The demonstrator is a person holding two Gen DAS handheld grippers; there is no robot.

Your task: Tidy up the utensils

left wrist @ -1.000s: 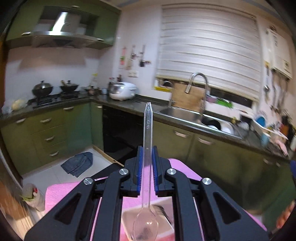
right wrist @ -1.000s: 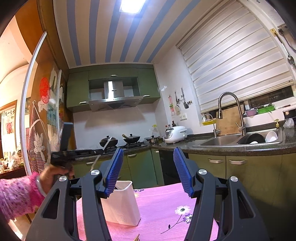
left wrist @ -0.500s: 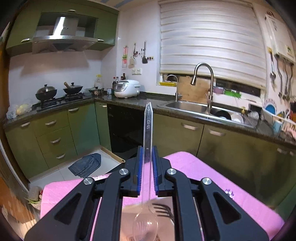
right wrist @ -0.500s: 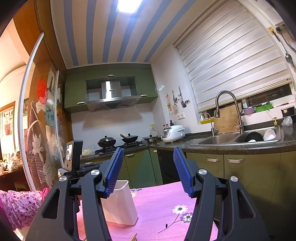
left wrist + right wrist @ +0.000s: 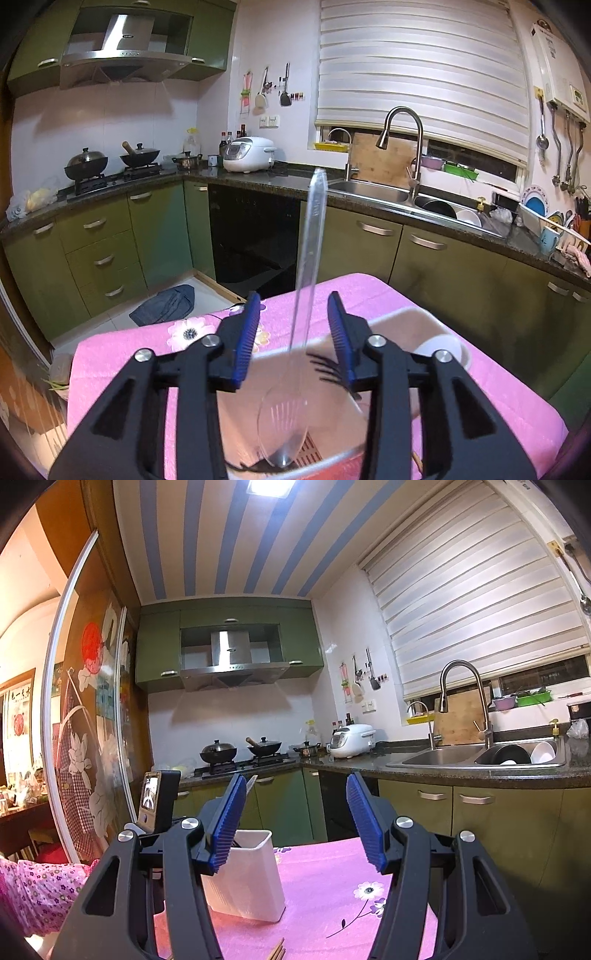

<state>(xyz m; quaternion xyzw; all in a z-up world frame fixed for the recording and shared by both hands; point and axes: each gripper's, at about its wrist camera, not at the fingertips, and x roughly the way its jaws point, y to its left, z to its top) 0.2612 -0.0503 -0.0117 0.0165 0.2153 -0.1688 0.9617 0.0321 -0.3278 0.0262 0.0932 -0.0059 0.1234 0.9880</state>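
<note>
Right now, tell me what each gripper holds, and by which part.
Nothing. The left gripper jaws are opening, pads clear of the clear plastic spoon standing in the white holder. The right gripper is open, empty.

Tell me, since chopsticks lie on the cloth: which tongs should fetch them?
Probably the right tongs: empty, with the chopsticks just below. The left tongs are opening around the clear spoon over the holder.

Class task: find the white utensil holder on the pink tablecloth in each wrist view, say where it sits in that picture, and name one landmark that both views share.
Left wrist: white utensil holder low in the centre, seen from above, partly behind the fingers, the clear spoon standing in it.
Right wrist: white utensil holder lower centre-left, partly behind the left finger.
Shared landmark: the white rice cooker on the counter.
</note>
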